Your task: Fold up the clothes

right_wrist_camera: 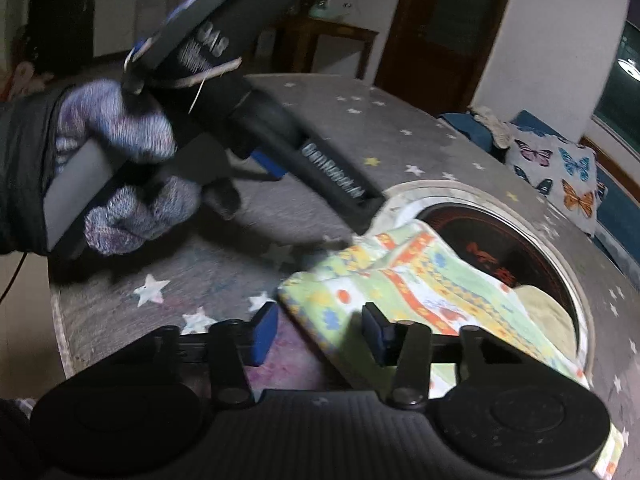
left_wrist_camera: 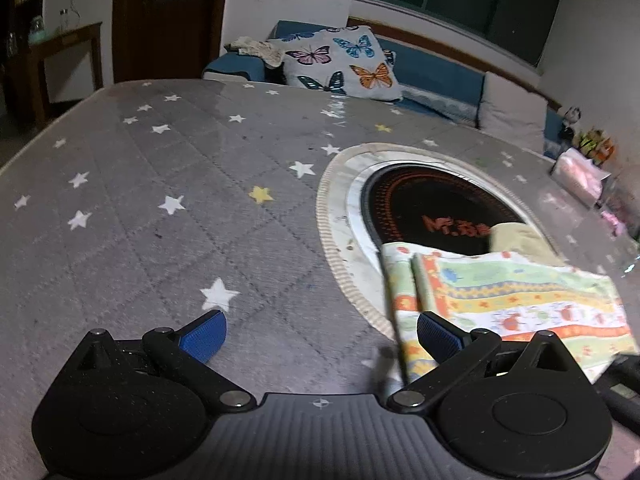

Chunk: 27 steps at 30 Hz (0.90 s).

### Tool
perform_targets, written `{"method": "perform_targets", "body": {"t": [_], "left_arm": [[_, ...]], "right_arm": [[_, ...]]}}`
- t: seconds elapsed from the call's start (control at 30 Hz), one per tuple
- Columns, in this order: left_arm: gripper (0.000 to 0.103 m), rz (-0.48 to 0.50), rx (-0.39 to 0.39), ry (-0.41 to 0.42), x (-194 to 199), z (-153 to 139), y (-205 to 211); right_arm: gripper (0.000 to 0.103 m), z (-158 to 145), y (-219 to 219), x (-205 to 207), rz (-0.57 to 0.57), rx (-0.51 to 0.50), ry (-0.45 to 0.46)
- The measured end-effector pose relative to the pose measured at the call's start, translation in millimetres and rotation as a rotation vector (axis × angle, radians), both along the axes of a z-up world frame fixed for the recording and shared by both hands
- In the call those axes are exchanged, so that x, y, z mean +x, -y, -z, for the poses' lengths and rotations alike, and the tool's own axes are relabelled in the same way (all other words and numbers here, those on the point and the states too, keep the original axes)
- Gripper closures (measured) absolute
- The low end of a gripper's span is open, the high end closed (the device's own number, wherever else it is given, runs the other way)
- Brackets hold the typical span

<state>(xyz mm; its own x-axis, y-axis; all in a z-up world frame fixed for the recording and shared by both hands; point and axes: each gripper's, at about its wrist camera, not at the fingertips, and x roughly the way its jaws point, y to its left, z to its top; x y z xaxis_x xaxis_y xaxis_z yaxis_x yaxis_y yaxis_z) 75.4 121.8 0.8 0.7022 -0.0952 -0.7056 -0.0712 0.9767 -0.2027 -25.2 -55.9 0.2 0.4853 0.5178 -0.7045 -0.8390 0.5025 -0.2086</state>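
A folded garment with bright green, yellow and orange stripes lies flat on the grey star-patterned table cover, partly over a round inset. My left gripper stands wide open just left of it. Its right pad sits over the garment's left edge, and nothing is pinched. In the right wrist view the garment lies just ahead, and my right gripper is open over its near corner. The cloth's edge lies between the fingers without the pads pressing on it. A gloved hand holds the left tool above the table.
The round inset has a black glass centre and a pale rim. A yellowish cloth lies behind the garment. A butterfly cushion and blue sofa stand past the table's far edge. A pink pack and small items sit at the right.
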Motion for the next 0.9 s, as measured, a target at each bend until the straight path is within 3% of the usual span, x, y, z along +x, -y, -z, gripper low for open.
{"method": "perform_targets", "body": {"t": [0.1,0.2,0.57,0.67,0.77,0.83,0.9], "left_arm": [[0.0,0.013,-0.073,-0.013,-1.8,-2.9,-2.8],[0.0,0.023,-0.159,-0.03,-2.1,-4.5,-5.1],[0.004,0.055,-0.452,-0.103,2.6,-2.7,9.9],[0.015,0.07,-0.493,-0.115,6.5,0.0,16.8],[0.036,0.082,-0.535,-0.134,11.7,5.3,23.0],[0.063,0.083,-0.538,-0.147,14.6,9.5,26.0],[0.082,0.084,-0.537,-0.158,16.4,14.3,28.1]], "right_arm": [[0.079,4.1,-6.5,-1.3,0.004,-0.026,0.024],[0.09,-1.7,-1.7,3.7,0.026,0.011,-0.002],[0.095,-38.3,35.9,14.2,0.097,0.199,-0.083],[0.095,-41.9,43.4,12.8,0.096,0.213,-0.086],[0.095,-40.5,45.2,9.4,0.082,0.217,-0.097],[0.095,-39.3,47.5,8.5,0.08,0.226,-0.107],[0.095,-38.4,50.4,8.8,0.082,0.238,-0.12]]}}
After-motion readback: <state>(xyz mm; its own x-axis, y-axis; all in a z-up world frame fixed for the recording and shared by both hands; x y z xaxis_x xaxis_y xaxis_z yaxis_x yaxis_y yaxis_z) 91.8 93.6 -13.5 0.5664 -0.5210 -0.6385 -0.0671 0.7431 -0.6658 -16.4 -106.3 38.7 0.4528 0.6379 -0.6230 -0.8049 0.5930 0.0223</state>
